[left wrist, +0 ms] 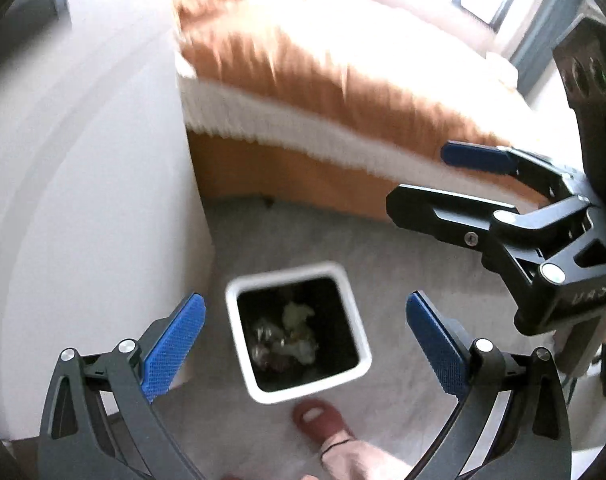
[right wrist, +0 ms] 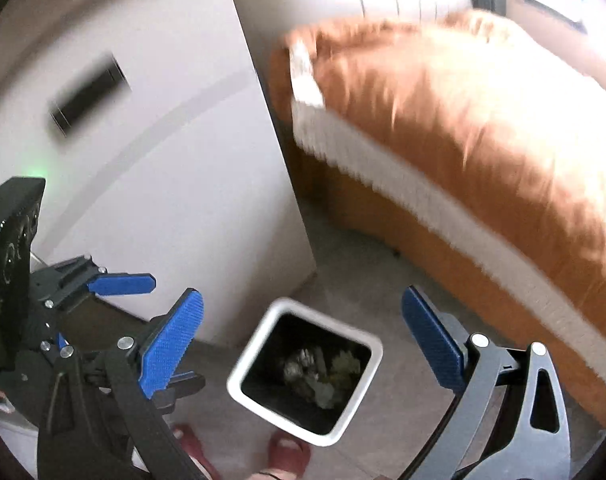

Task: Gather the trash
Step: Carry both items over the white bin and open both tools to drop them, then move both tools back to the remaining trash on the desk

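Note:
A square white trash bin with a black liner stands on the grey floor below both grippers; it also shows in the right wrist view. Crumpled trash lies inside it, also seen in the right wrist view. My left gripper is open and empty, high above the bin. My right gripper is open and empty, also above the bin. The right gripper shows in the left wrist view, open. The left gripper shows in the right wrist view, open.
A bed with an orange cover and white fringe stands behind the bin. A white cabinet panel stands to the left. The person's feet in red slippers are just in front of the bin.

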Motion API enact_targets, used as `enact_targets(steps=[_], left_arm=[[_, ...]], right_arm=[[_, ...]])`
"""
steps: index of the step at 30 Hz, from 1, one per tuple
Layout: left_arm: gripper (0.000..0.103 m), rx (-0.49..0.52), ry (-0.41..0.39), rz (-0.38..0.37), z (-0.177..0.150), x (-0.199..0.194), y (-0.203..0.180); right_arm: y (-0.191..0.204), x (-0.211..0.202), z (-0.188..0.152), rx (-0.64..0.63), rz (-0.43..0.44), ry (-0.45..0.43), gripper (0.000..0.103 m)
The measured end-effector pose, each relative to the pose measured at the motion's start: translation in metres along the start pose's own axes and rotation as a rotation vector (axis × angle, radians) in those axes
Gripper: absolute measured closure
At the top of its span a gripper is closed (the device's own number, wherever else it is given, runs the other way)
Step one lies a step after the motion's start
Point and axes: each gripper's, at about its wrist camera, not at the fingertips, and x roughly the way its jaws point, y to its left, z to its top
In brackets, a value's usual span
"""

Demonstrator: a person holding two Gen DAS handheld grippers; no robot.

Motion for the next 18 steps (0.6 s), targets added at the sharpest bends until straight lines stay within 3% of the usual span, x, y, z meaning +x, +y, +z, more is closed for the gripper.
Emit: enact_targets(steps=[5, 9, 13, 18], left_arm=[[0.005, -0.038, -0.078, -0.009, 0.034, -0.084, -0.013], [0.005, -0.044, -0.156, 0.035, 0.048, -0.159, -0.017], [0.005, -0.103, -0.225, 0.089, 0.049, -0.222, -0.004], [0.005, -0.184, -0.289, 0.224, 0.03, -0.297, 0.034]], right_arm=[[0.027, -0.07, 0.05, 0.002, 0.016, -0.141, 0.004], [0.058, -0.12, 0.08, -0.011, 0.071, -0.208, 0.004], [0.104, -0.158, 0.11, -0.065, 0.12, -0.251, 0.004], [0.175, -0.18, 0.143, -0.162, 0.212, -0.319, 0.004]])
